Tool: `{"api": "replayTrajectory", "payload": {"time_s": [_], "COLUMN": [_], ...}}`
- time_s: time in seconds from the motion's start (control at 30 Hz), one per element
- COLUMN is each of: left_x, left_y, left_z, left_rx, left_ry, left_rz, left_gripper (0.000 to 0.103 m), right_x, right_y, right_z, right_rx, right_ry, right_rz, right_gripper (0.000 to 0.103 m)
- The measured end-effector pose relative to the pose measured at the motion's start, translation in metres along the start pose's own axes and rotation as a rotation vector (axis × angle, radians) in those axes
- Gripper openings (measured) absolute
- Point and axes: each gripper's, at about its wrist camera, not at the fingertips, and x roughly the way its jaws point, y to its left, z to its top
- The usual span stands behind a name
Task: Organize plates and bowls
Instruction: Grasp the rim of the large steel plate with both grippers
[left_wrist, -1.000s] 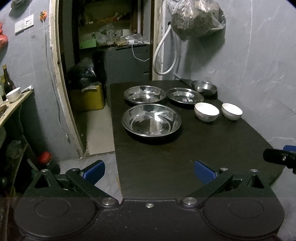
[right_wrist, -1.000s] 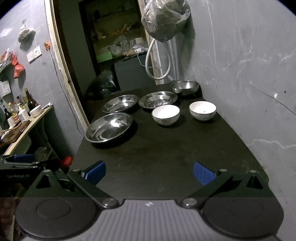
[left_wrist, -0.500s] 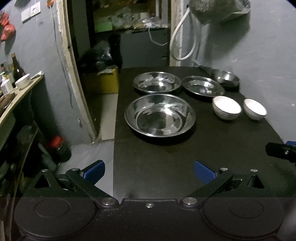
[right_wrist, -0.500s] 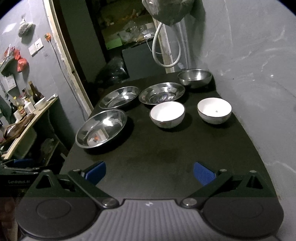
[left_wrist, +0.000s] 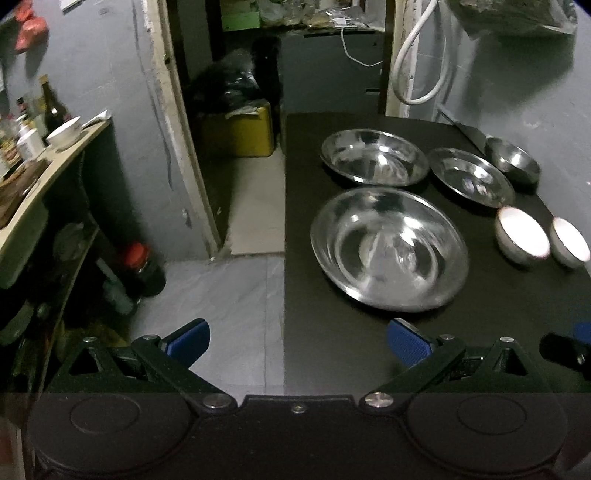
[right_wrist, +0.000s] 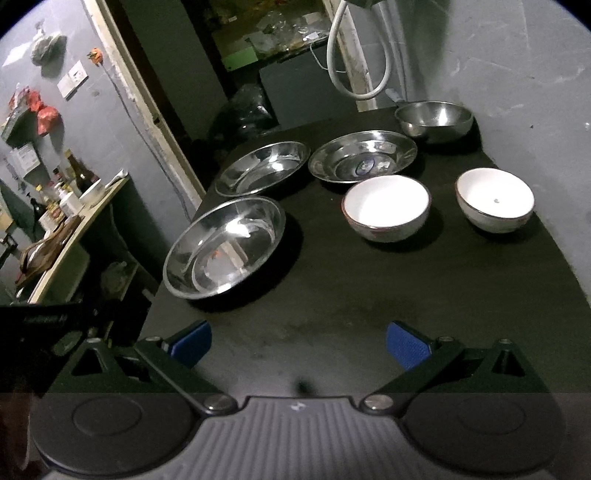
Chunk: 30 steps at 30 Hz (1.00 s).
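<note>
On the dark counter (right_wrist: 369, 295) all dishes lie unstacked; left tool (left_wrist: 297, 341) and right tool (right_wrist: 297, 341), both released and empty, should grip the nearest steel plate (left_wrist: 389, 247) by its rim.

**Gripper hardware, both wrists**

Left gripper (left_wrist: 298, 341): matte black body, two round embossed discs, black triangular linkage arms with cut-outs, silver pivot screws, small centre screw, ribbed blue finger pads (left_wrist: 408, 341). Right gripper (right_wrist: 298, 341): same black linkage, silver screws and blue pads (right_wrist: 407, 343), but a grey ribbed centre panel with a small white logo.
</note>
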Motion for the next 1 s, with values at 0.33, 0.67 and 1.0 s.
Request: {"api": "replayTrajectory", "payload": {"time_s": [0.33,0.67,1.0], "left_x": [0.093,0.181,0.229], "left_y": [0.035,0.039,0.037], "left_z": [0.091,0.159,0.178], "left_rx": [0.057,0.060,0.029], "left_ry": [-0.070,-0.083,-0.004], "left_rz": [-0.158,-0.287,-0.365], "left_gripper": [0.102,0.102,0.096], "right_x": [0.047,0.119,0.169], "right_y": [0.044,0.066,0.060], "right_z": [0.049,0.103,0.129], "right_rx": [0.029,0.081,0.162], "right_ry": [-0.065,-0.115,-0.107], "right_rz": [-0.124,-0.172,-0.216], "right_gripper": [0.103,0.103,0.098]}}
